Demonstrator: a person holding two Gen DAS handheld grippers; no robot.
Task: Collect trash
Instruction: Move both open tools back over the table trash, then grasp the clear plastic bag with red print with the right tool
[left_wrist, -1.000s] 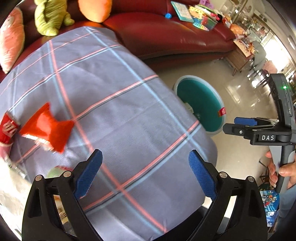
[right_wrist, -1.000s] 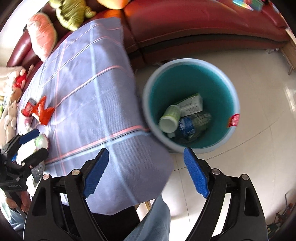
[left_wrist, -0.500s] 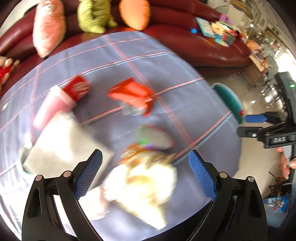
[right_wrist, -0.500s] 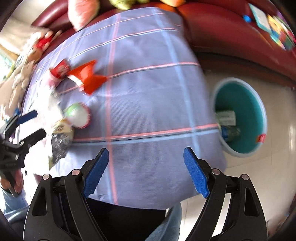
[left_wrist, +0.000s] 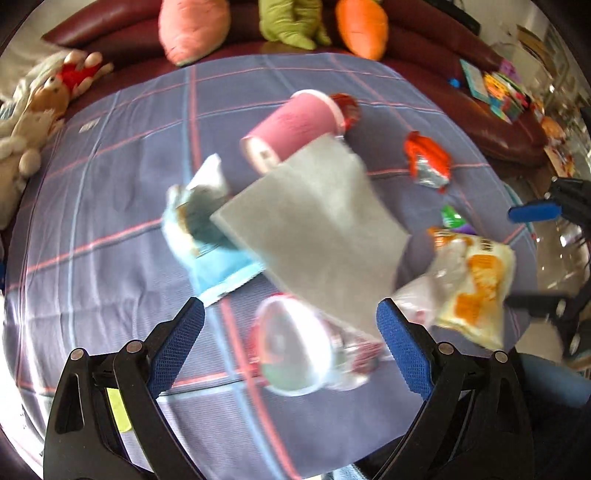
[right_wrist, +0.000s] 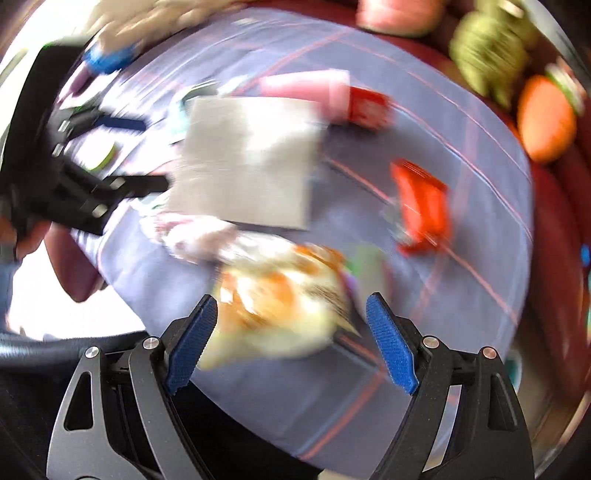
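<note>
Trash lies on checked cloth (left_wrist: 110, 229). Grey sheet (left_wrist: 314, 229) in middle (landmark). Pink cup (left_wrist: 295, 129) touches its far edge. Red wrapper (left_wrist: 428, 162) off to right side. Yellow chip bag (left_wrist: 476, 280) beside near right corner. Clear cup (left_wrist: 295, 350) touches near edge. Left gripper (left_wrist: 291, 339) wide apart, holds nothing. Right gripper (right_wrist: 291, 332) wide apart over chip bag, holds nothing.

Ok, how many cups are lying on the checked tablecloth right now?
2. A pink paper cup lies on its side at the far end, and a clear plastic cup lies between the left gripper's fingers. The grey sheet may hide more.
</note>
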